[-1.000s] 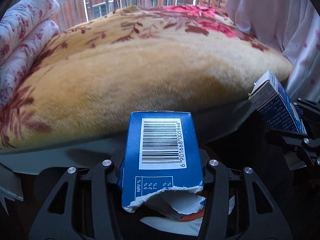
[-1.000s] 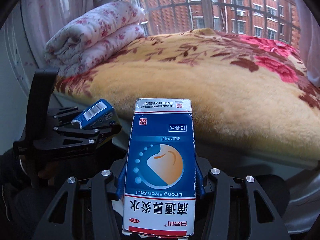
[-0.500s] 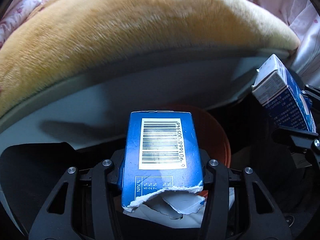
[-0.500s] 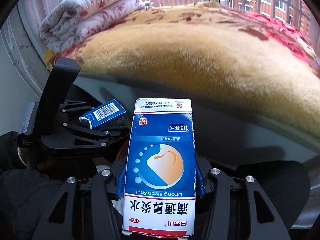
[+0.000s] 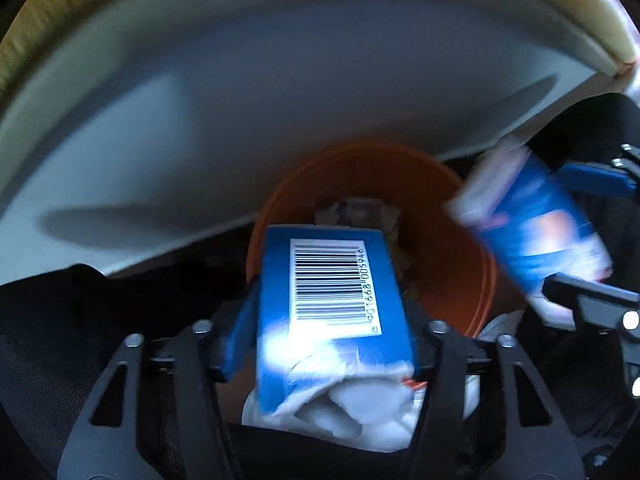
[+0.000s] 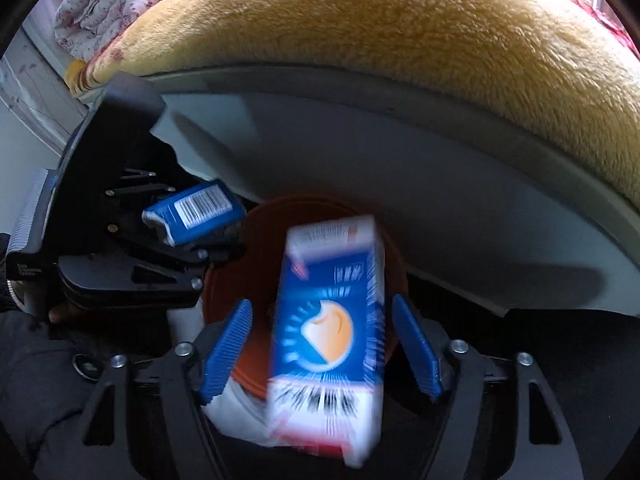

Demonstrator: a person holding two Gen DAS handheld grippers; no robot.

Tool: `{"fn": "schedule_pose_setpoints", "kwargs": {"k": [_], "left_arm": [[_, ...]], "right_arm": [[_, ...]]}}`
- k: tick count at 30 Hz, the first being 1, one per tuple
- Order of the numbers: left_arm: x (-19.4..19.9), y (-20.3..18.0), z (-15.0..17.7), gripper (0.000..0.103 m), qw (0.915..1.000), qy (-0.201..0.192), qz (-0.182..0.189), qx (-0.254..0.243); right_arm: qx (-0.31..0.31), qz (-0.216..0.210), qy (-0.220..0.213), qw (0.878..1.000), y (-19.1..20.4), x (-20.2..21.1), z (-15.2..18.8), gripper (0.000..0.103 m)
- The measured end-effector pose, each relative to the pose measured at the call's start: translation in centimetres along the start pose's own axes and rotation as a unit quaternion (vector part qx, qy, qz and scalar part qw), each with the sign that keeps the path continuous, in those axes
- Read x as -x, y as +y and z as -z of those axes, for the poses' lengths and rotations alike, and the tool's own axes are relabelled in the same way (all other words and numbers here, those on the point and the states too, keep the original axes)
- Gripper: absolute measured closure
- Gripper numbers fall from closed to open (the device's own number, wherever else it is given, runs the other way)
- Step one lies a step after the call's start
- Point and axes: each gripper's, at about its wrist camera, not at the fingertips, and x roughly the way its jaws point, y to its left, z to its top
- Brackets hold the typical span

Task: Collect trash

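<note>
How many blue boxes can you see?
2. The torn barcode box sits between the left tool's opened jaws. The blurred medicine box is loose between the right tool's opened jaws, over the orange bin.

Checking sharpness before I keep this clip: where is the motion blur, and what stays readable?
Left wrist view: barcode box mostly sharp, its torn end and the far carton smeared. Right wrist view: medicine carton streaked, print unreadable; blanket crisp.

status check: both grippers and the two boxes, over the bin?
Right gripper just opened, medicine box loose between the pads. Left gripper opening around barcode box. Orange bin below, unobstructed.
</note>
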Motion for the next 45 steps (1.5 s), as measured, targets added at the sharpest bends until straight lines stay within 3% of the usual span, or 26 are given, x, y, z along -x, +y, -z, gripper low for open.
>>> {"fn": "schedule_pose_setpoints", "kwargs": {"k": [6,13,19,22,27,33,39,45], "left_arm": [[-0.4,0.7,-0.1,0.036,0.9998,0.011,0.011,0.009],[1.1,1.1,-0.6,0.036,0.9998,-0.006,0.015,0.013],[6.8,1.6,-0.4,0.028,0.9948,-0.095,0.026,0.025],[11.2,2.4,-0.6,0.022,0.9874,-0.155,0.014,0.028],[17.4,3.3,-1.9,0.012,0.9652,-0.257,-0.029,0.038],[20.9,4.6,-6.4,0.011,0.941,-0.327,-0.07,0.054],[20.2,5.2,-12.2,0.01,0.9266,-0.356,-0.089,0.081],[16.9,6.4,-16.8,0.01,0.9309,-0.341,-0.094,0.09]], "right_arm": [[-0.019,0.0,-0.004,1.0,-1.0,0.4,0.4,0.031],[-0.015,0.0,-0.024,1.0,-1.0,2.4,0.9,0.031],[-0.009,0.001,-0.09,0.996,-0.5,7.8,-0.6,0.025],[0.002,0.017,-0.136,0.991,-0.4,11.1,-1.9,0.015],[0.018,0.06,-0.21,0.976,-0.9,15.4,-5.1,0.008],[0.009,0.104,-0.275,0.956,-2.9,17.2,-9.6,0.005],[-0.046,0.16,-0.32,0.933,-6.3,15.9,-15.1,0.005],[-0.134,0.195,-0.322,0.917,-10.0,12.6,-18.1,0.005]]}}
